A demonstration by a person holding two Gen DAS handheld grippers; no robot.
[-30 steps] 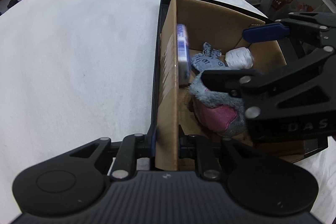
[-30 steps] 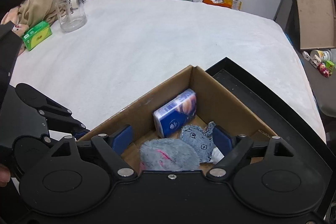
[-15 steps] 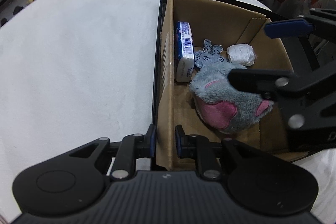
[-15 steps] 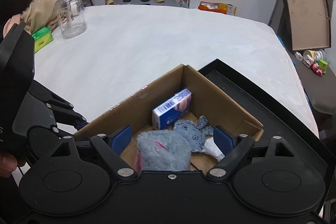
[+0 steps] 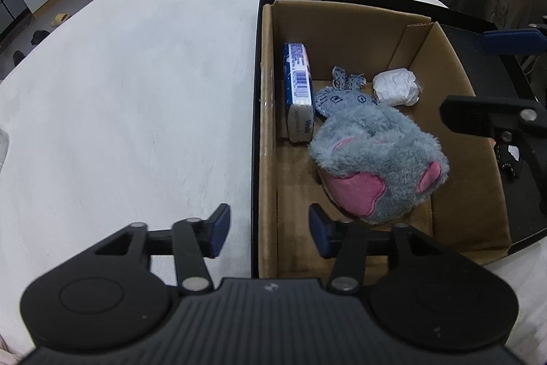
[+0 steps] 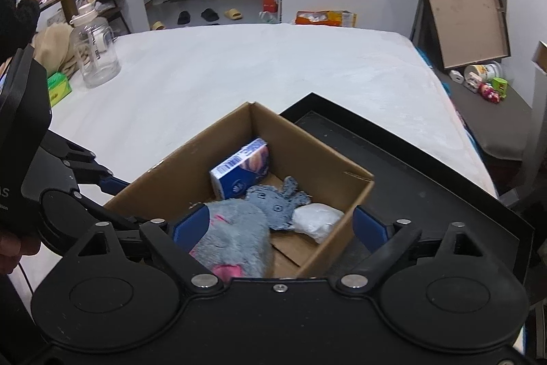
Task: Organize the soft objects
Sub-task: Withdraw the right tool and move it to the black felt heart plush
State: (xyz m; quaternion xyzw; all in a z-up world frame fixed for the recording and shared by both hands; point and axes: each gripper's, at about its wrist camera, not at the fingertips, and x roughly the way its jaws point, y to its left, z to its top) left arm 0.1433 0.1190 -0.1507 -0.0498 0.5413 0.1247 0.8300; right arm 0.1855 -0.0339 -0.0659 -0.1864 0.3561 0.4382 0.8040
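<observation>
A cardboard box [image 5: 342, 19] stands on a black tray [image 6: 427, 180]. In it lie a grey and pink plush [image 5: 376, 159], a blue tissue pack [image 5: 299, 91], a small grey cloth toy [image 5: 342, 98] and a white crumpled wad [image 5: 395, 88]. My left gripper [image 5: 268, 230] straddles the box's left wall with its jaws opening, and the pads stand clear of the cardboard. My right gripper [image 6: 280, 224] hovers over the box's near corner, above the plush [image 6: 236, 228]. Its jaws are opening wide and the pads touch nothing.
The white-covered table [image 5: 136, 91] stretches left of the tray. At its far side stand a clear water jug [image 6: 95, 57] and a green pack [image 6: 58, 88], with a person [image 6: 13, 16] beyond. A brown board [image 6: 458, 2] leans off the table's right edge.
My left gripper has let go of the box's wall and spread its jaws. The right gripper has drawn back from over the box, leaving the plush lying inside.
</observation>
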